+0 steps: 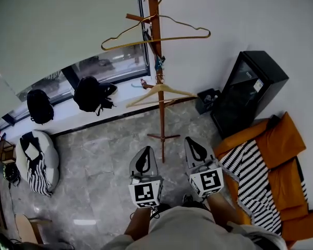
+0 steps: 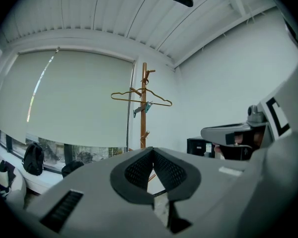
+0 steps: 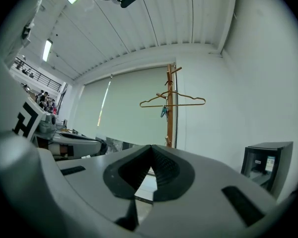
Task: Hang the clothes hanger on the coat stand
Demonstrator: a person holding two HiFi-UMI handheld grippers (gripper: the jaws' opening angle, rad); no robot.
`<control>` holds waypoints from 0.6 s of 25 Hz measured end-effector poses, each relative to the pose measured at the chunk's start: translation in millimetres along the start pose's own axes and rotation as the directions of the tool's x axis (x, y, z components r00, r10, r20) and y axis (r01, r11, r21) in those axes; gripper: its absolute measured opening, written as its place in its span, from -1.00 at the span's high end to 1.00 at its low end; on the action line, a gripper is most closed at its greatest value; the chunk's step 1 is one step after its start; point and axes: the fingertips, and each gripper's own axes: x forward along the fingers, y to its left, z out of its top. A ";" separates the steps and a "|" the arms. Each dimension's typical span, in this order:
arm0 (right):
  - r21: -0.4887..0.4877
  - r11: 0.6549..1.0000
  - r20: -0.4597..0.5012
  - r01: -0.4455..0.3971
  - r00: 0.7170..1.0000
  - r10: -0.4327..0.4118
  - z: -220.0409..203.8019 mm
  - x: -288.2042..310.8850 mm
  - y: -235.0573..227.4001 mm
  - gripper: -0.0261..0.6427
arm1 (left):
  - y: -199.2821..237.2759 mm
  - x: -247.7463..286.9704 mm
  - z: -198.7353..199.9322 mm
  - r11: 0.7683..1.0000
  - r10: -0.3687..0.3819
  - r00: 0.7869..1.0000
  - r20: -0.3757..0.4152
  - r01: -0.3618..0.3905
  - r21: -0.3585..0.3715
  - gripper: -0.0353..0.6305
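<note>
Left tongs (image 1: 144,150) and right tongs (image 1: 191,140) are both pinched together, nothing between them, held level and well short of the slender brown wooden coat stand (image 1: 160,103). The thin gold wire clothes hanger (image 1: 161,37) sits hooked near the top of the pole, and a pale wooden hanger (image 1: 159,91) hangs lower down. The danger, I'd say: that wire hook looks lightly seated, so any knock to the pole could shake it off, or rock the stand's small cross foot on the glossy grey marble floor (image 1: 94,150). White walls, a drawn blind, a black cabinet (image 1: 249,90) alongside.
</note>
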 end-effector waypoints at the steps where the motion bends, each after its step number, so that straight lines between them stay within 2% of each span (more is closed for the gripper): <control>1: 0.003 1.000 -0.003 -0.004 1.000 0.004 -0.7 -2.1 -2.4 0.91 | -4.9 -0.5 1.5 1.000 0.000 1.000 0.002 0.000 -0.003 0.87; 15: -0.005 0.998 0.040 -0.057 0.998 0.057 10.2 -14.3 -13.8 0.91 | -42.4 7.5 10.0 1.000 -0.022 1.000 0.017 0.022 0.006 0.87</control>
